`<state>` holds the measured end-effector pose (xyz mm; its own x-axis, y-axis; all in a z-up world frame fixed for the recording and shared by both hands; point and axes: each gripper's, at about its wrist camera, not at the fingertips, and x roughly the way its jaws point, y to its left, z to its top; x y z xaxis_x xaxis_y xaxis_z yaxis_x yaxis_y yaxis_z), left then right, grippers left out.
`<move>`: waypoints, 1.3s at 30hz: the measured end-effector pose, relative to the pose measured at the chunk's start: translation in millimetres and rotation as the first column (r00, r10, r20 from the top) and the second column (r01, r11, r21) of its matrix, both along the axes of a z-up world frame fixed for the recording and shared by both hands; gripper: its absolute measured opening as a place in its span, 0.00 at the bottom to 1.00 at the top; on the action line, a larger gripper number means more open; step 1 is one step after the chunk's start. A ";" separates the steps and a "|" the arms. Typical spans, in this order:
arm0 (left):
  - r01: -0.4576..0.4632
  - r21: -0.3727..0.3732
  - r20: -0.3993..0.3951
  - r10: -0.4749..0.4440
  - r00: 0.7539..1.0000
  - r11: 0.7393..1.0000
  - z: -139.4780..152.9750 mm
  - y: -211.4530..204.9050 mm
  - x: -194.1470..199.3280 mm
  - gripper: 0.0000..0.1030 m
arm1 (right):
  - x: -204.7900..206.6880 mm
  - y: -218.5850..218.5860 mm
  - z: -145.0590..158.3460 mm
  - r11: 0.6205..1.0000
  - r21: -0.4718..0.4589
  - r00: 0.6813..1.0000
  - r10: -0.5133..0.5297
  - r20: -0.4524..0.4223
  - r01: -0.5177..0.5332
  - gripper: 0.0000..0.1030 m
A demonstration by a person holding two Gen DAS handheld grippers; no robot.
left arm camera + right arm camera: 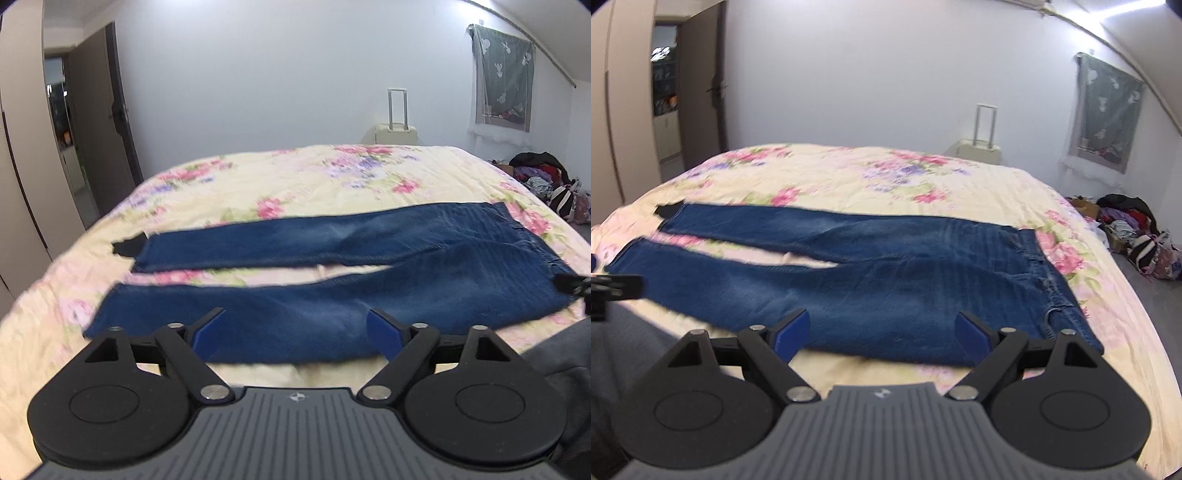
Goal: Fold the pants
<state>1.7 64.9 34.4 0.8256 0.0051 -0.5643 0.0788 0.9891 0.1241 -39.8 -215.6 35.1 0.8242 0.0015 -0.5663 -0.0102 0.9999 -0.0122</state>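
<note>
The pants [886,280] are blue denim, matt, with faded paler patches on the legs and visible stitched seams. They lie on a bed [295,177] covered in soft, lightly creased cloth printed with flowers on cream. The left gripper [297,332] and right gripper [882,332] look like matt black plastic with shiny metal pivot pins, smooth blue pads and a ribbed grey body. The suitcase [397,131] looks like hard cream plastic.

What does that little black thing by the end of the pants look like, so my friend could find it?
Start at the big bed with the flowery cream quilt, where blue jeans lie spread flat. Follow the jeans leg farther from the cameras to its cuff, away from the waistband. The small black scrap sticks out beside that cuff; it is the only dark, plain thing lying on the flowers.
</note>
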 end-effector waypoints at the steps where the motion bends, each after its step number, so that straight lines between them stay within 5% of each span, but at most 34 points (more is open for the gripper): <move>1: 0.003 0.010 0.006 -0.003 1.000 1.000 3.1 8.1 5.6 0.91 | 6.6 -10.4 -1.3 1.000 0.005 1.000 -0.021 0.003 0.021 0.80; 9: 0.050 0.227 0.006 -0.053 0.999 0.973 1.3 74.3 50.7 0.81 | 67.6 -88.8 -12.2 0.997 -0.033 0.997 -0.076 -0.033 0.075 0.79; 18: 0.135 0.350 -0.233 -0.053 0.971 0.927 -91.4 147.0 108.7 0.79 | 153.1 -156.6 -58.2 0.994 -0.083 0.966 -0.083 -0.243 0.064 0.79; 21: 0.193 0.422 -0.274 -0.078 0.959 0.886 -124.8 152.9 116.5 0.79 | 177.1 -183.6 -77.7 0.994 -0.067 0.951 -0.105 -0.290 0.089 0.78; 25: 0.295 0.560 -0.334 -0.115 0.936 0.774 -165.7 147.6 118.7 0.78 | 199.5 -222.2 -95.8 0.994 -0.040 0.929 -0.111 -0.354 0.104 0.53; 32: 0.299 0.616 -0.377 -0.061 0.924 0.729 -208.3 138.3 139.0 0.74 | 196.9 -258.7 -80.0 0.960 -0.259 0.913 -0.008 -0.408 -0.108 0.47; 37: 0.273 0.664 -0.366 -0.016 0.930 0.696 -216.1 119.1 150.7 0.20 | 179.0 -271.2 -82.2 0.898 -0.313 0.853 0.115 -0.510 -0.308 0.46; 39: 0.251 0.692 -0.334 -0.009 0.943 0.677 -211.9 112.0 150.1 0.11 | 169.9 -267.0 -93.8 0.854 -0.325 0.813 0.175 -0.556 -0.406 0.46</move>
<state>151.8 177.0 -177.5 0.6555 0.4113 -0.6334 0.3499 0.5778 0.7373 130.1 -482.6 -58.7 0.4324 -0.1320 -0.8920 -0.4193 0.8463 -0.3285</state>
